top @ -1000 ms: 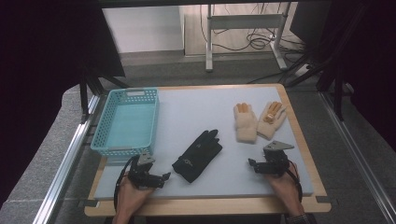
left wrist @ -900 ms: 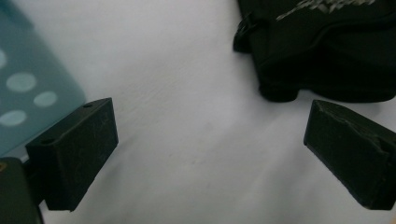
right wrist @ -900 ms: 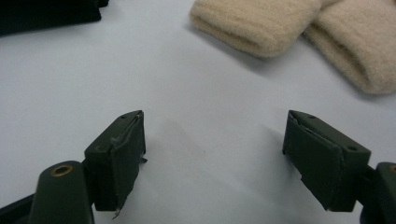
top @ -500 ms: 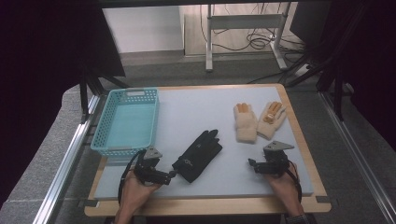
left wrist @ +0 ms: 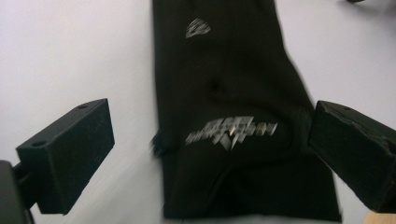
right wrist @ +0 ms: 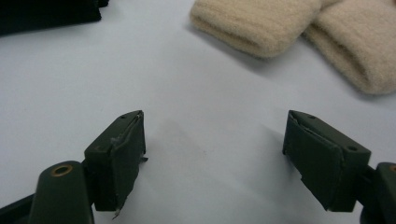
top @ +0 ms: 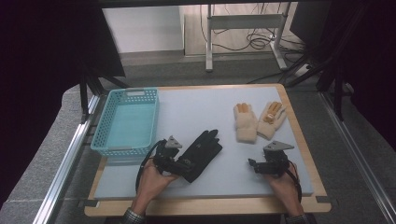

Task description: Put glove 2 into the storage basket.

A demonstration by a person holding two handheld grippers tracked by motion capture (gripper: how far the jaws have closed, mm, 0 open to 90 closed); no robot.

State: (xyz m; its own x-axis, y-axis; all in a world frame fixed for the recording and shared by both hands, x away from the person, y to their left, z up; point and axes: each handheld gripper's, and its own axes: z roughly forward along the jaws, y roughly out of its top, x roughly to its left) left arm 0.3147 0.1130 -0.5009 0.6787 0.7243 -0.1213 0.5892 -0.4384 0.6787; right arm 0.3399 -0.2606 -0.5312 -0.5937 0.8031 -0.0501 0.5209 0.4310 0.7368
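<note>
Overall light: you work under even, soft overhead light; the pale table (top: 261,172) is bright, while the surroundings at left and right fall into near black.
Shadows: your right gripper (right wrist: 215,158) throws only a faint grey smudge on the mat between its jaws; the beige gloves (right wrist: 299,28) cast a soft shadow along their cuffs.
Glare: none on the mat; the printed logo on the black glove (left wrist: 224,107) catches a pale sheen.
Blur: your left gripper view is smeared, the logo streaked and the glove edges soft.
Focus: in your right gripper view the jaws are fairly sharp, the gloves beyond slightly soft.
High view: grainy, low in detail, dark parts crushed.
</note>
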